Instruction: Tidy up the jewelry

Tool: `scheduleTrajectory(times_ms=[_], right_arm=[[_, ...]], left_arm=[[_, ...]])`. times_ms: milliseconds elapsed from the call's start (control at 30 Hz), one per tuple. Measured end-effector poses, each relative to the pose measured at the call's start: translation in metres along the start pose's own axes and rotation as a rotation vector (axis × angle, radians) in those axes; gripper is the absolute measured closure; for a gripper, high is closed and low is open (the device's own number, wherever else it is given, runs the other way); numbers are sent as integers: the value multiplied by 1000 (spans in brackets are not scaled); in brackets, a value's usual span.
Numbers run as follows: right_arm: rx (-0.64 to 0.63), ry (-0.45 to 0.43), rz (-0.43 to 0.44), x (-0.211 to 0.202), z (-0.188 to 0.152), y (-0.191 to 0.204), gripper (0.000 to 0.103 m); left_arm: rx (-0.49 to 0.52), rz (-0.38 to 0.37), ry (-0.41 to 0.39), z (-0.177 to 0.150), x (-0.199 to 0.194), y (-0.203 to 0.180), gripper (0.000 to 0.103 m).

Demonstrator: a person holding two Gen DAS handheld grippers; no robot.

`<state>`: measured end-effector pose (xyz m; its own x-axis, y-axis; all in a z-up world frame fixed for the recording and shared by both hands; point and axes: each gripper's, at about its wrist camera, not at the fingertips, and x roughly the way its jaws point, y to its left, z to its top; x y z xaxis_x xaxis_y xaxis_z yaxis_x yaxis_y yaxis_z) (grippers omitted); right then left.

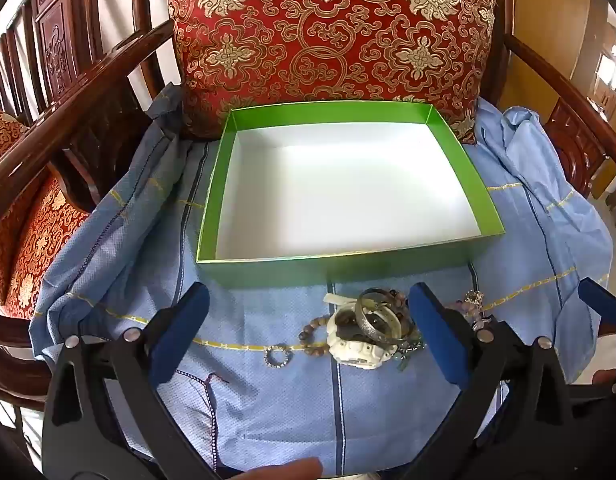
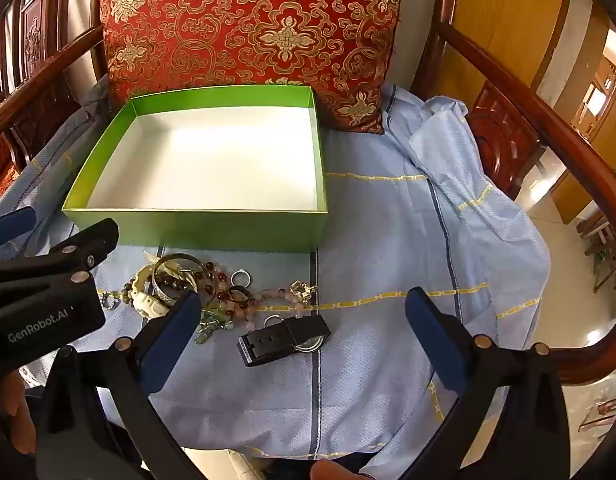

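Chair: the blue cloth (image 2: 388,240) hides its seat; the arms run off frame.
Cushion (image 1: 328,36): red and gold, top cut off.
Box (image 1: 456,152): green, white inside, upper middle, long axis left to right.
My left tongs (image 1: 308,332): released, grasping nothing; "GenRobot.AI" shows on them in the right view.
My right tongs (image 2: 303,336): released, empty.
Jewelry pile (image 2: 195,288): tangled below the box, pieces hard to separate.
Black watch (image 2: 283,340): lower middle, strap pointing left.

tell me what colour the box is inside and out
The box has green walls and a white floor, clearest in the right wrist view.
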<state>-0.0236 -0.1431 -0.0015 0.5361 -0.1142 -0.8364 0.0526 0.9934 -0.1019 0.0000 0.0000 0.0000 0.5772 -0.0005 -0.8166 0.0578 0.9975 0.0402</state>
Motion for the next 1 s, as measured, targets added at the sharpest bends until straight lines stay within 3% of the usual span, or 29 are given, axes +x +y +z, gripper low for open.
scheduleTrajectory(times_ms=[1000], right_arm=[[-19, 4, -7, 1, 0, 3, 3]], left_arm=[[24, 16, 12, -3, 5, -2, 4]])
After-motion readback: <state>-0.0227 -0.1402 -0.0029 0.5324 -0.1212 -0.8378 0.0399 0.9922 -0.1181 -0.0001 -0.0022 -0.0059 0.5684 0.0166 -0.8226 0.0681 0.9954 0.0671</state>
